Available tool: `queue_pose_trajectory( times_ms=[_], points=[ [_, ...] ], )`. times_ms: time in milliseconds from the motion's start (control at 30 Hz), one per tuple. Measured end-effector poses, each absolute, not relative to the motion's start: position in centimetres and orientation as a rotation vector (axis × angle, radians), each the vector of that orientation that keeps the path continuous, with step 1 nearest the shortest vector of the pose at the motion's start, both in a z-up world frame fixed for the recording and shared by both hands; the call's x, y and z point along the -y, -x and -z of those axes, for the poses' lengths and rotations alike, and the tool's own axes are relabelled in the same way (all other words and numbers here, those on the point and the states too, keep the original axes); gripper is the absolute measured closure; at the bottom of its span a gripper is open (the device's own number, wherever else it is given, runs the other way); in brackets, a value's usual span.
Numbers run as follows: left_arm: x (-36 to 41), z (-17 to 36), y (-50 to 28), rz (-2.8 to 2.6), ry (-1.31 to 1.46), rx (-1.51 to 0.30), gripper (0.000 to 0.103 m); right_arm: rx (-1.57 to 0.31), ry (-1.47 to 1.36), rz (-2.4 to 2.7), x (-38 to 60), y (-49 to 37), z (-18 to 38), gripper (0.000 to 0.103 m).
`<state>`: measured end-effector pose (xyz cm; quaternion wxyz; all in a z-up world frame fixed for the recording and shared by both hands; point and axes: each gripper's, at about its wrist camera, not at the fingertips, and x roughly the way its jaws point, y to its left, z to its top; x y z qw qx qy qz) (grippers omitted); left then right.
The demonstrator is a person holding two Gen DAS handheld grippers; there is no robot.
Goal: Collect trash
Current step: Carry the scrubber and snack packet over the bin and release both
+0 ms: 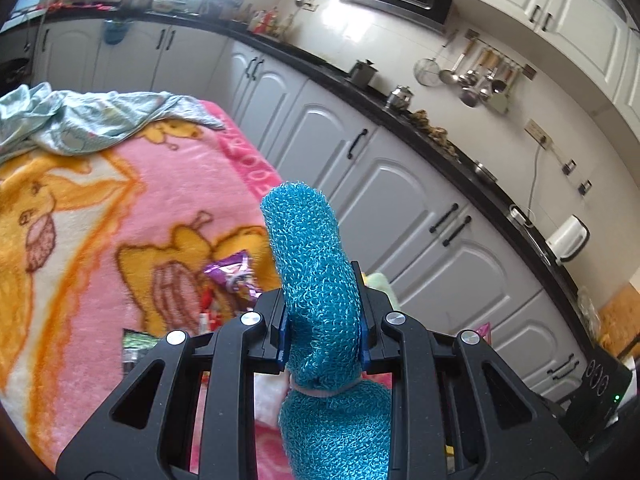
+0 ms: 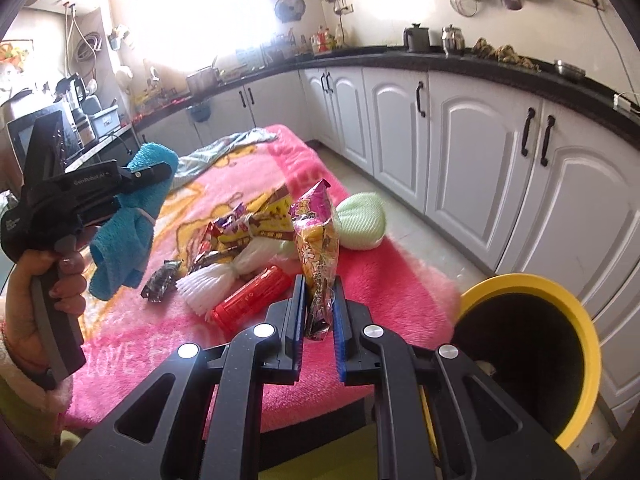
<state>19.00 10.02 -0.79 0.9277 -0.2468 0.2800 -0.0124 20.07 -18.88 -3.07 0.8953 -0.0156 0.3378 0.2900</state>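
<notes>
Trash litters your pink blanket (image 2: 360, 280) amid white kitchen cabinets (image 2: 472, 152); left hand-held gripper (image 1: 323, 320) clamps towel (image 1: 308, 248), right hand-held gripper (image 2: 319, 320) clamps wrapper (image 2: 316, 248).

The yellow-rimmed bin (image 2: 576, 320) has a dark, unreadable inside, its lower edge cut off behind the right gripper (image 2: 318, 316); wrappers (image 1: 230, 276) sit partly hidden behind the left gripper (image 1: 322, 320).

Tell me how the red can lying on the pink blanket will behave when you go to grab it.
The red can lies on its side, so it may roll if nudged, though the plush pink blanket probably damps that. Its smooth, shiny wall looks slippery. It seems rigid, likely light if empty.
</notes>
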Motion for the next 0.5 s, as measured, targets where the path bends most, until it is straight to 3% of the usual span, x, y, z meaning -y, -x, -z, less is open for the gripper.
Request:
queue_pose_trajectory(
  times_ms=[500],
  points=[
    [-1.9,-0.8,-20.4,0.167,0.396,-0.579,0.085,-0.629,-0.010,-0.492,24.9,-18.3,0.8,0.091]
  ],
)
